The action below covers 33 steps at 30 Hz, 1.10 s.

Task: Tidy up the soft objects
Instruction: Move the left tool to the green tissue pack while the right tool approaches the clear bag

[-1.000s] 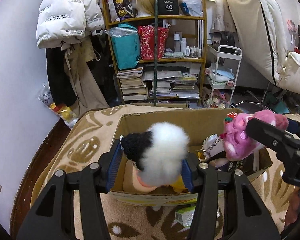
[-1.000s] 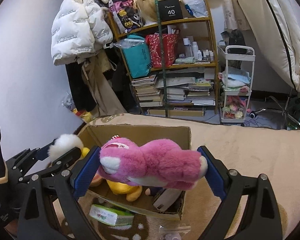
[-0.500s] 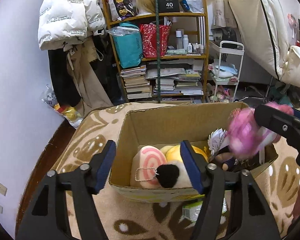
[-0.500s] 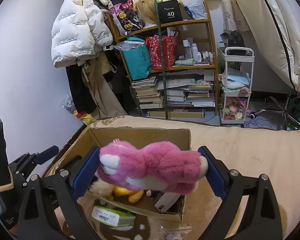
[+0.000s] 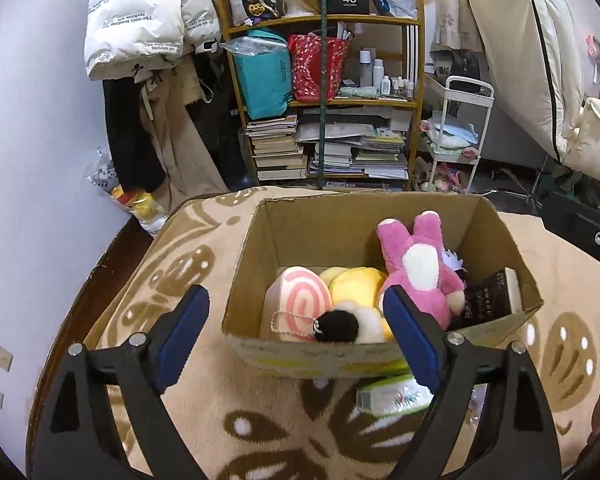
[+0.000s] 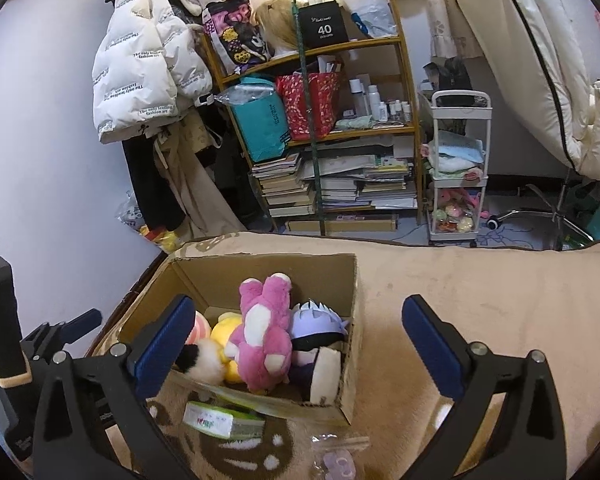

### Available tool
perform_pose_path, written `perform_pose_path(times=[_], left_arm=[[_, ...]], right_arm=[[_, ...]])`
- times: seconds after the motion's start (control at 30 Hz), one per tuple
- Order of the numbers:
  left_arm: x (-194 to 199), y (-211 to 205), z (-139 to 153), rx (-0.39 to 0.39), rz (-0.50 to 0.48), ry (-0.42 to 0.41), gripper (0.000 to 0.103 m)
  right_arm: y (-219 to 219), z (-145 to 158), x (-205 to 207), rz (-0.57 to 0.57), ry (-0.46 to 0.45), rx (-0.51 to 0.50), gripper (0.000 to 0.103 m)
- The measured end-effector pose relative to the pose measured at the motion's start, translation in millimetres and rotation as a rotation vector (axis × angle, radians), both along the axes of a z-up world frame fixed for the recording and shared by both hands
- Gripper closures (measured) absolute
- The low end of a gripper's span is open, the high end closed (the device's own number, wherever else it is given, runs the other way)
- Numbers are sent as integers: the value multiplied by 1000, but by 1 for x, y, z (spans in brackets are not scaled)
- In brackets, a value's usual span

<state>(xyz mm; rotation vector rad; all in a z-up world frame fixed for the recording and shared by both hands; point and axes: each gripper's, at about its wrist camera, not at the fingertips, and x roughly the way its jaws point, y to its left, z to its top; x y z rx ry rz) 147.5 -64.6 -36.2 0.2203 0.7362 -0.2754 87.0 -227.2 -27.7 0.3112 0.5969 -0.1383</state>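
Note:
An open cardboard box (image 5: 340, 216) stands on the beige patterned blanket (image 5: 172, 264). Inside lie a pink plush bear (image 5: 416, 268), a black-and-white fluffy ball (image 5: 348, 326), a pink-swirl cushion (image 5: 300, 304) and a yellow plush (image 5: 356, 284). My left gripper (image 5: 296, 332) is open and empty just before the box's near wall. In the right wrist view the box (image 6: 260, 264) holds the pink bear (image 6: 264, 332) and a purple-haired doll (image 6: 318, 320). My right gripper (image 6: 300, 344) is open and empty above the box's right side.
A green-and-white packet (image 6: 216, 420) and a small clear bag (image 6: 336, 456) lie on the blanket before the box. A wooden bookshelf (image 5: 324, 100), hanging coats (image 5: 140, 40) and a white trolley (image 6: 458, 168) stand behind. The other gripper's body (image 6: 4, 328) is at the left.
My left gripper opened and dropped the black-and-white ball into the box, then pulled back. My right gripper opened and the pink bear fell into the box.

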Motion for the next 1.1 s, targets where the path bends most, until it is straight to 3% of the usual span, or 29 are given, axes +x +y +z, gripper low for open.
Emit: perform_pose_path(times=[0.3,1.1], left_arm=[[-30,1,11,25,-28,-3,11],[-66,-1,-4,92,-75,53,11]], right_arm=[[3,5,-25,-11,33,-9,0],[9,-18,-61,-17,156,17,0]])
